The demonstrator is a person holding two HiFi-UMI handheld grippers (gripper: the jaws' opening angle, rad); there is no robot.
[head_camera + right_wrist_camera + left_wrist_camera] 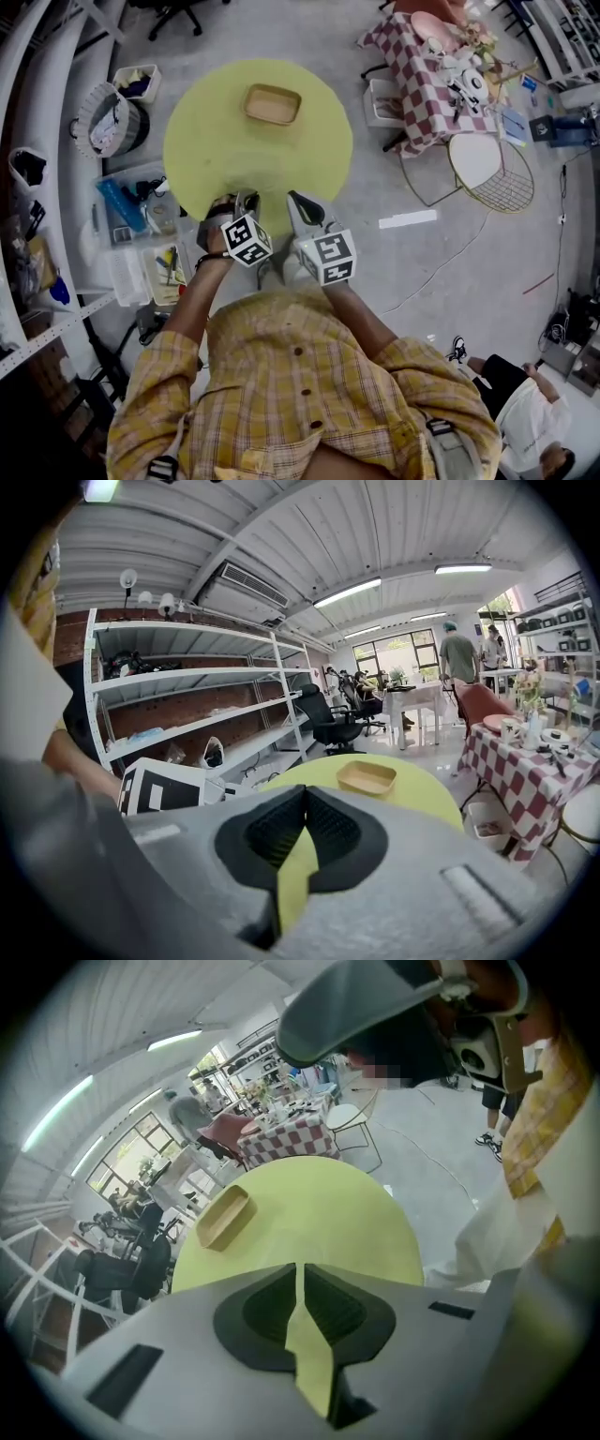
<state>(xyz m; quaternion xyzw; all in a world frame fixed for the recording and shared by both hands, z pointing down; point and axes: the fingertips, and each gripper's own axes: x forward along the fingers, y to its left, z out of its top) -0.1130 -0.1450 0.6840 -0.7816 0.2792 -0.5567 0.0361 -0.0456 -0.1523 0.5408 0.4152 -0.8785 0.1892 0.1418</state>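
Shallow wooden tray (273, 103) — empty, upright on round yellow table (202, 141).

Head cam: I'm looking steeply down from above the shoulders, with the round table (216, 141) well below in the upper half. Left gripper (246, 199) cam sits low at the table's near edge, rolled, facing across to the checkered table (286, 1138). Right gripper (298, 202) cam is at the same edge, level, facing the shelves (187, 682). All three share the tabletop and the tray (272, 103) near its far edge.
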